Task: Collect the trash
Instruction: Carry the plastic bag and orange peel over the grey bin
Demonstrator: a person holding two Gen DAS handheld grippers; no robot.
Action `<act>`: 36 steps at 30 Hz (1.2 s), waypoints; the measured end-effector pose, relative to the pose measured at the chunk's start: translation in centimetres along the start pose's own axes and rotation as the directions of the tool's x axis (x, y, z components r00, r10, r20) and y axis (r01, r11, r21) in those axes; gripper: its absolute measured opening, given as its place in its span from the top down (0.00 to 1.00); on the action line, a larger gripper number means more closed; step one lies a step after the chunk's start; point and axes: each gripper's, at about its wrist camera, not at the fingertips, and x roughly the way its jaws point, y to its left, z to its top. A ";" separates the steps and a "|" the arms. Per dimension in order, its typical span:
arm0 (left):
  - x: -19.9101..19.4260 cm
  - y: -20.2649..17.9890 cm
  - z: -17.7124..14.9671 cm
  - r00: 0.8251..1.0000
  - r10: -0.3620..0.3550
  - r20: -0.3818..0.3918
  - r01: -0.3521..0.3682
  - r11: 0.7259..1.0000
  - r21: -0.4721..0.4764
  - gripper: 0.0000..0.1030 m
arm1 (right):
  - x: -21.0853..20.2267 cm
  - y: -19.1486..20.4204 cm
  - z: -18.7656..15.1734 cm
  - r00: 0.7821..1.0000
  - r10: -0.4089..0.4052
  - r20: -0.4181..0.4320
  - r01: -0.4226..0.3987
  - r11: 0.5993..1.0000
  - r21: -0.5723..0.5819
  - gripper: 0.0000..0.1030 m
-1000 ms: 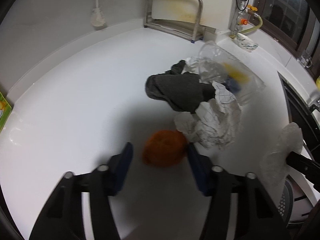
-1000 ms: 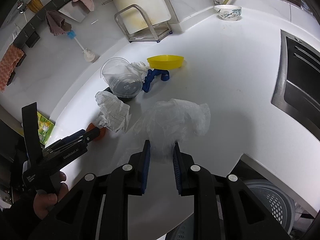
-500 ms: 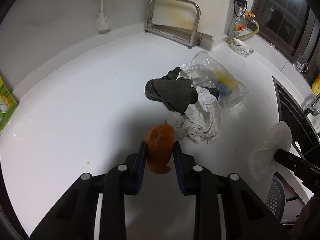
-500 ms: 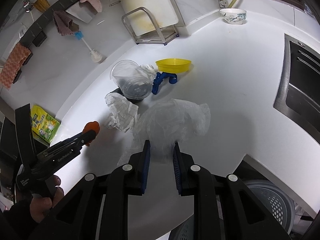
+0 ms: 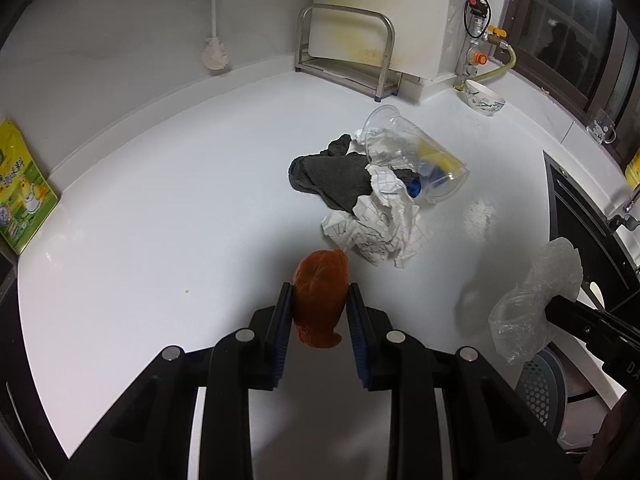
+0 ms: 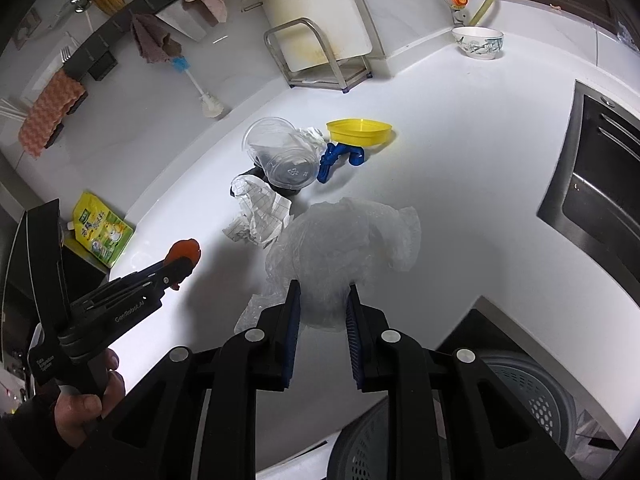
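The left gripper [image 5: 319, 312] has its fingers [image 5: 282, 322] pressed against both sides of an orange peel [image 5: 320, 298], which is held clear above the white bench [image 5: 160, 208]. The right gripper [image 6: 322, 316] has its fingers [image 6: 291, 322] closed narrowly on a crumpled clear plastic bag [image 6: 344, 248], and the bag bulges out ahead of the tips; in the left wrist view this bag [image 5: 536, 300] hangs near the bench's right edge, above a grey perforated basket [image 5: 540, 384] that sits below the bench's front edge. Just beyond the peel, toward the middle of the bench, lies a crumpled checked paper [image 5: 380, 224], touching a dark grey cloth [image 5: 332, 178] behind it. A clear plastic cup [image 5: 412, 156] lies on its side against the cloth and paper, with white tissue stuffed in its mouth. Seen from the right wrist, a yellow funnel-shaped dish [image 6: 360, 132] and a blue plastic piece [image 6: 340, 158] sit just beside the cup. At the back edge stand a metal rack [image 5: 348, 56] holding a cutting board, a dish brush [image 5: 214, 40] leaning on the wall, and a patterned bowl [image 5: 484, 98] toward the back right corner. A yellow-green packet [image 5: 20, 192] leans at the left edge, and a steel sink [image 6: 600, 168] is set into the right side.
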 end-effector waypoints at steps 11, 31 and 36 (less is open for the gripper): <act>-3.5 -4.4 -2.5 0.999 0.036 0.018 -0.036 0.999 -0.020 0.74 | -3.8 -2.7 -1.7 0.999 0.031 -0.013 -0.032 0.999 -0.038 0.79; -7.0 -17.6 -8.9 0.999 -0.030 -0.038 0.032 0.999 0.040 0.74 | -11.0 -11.6 -8.3 0.997 -0.002 -0.076 -0.003 0.998 -0.064 0.79; -6.8 -20.0 -11.1 0.997 -0.042 -0.069 0.046 0.998 0.048 0.74 | -11.7 -13.1 -10.3 0.994 -0.015 -0.104 0.006 0.997 -0.080 0.79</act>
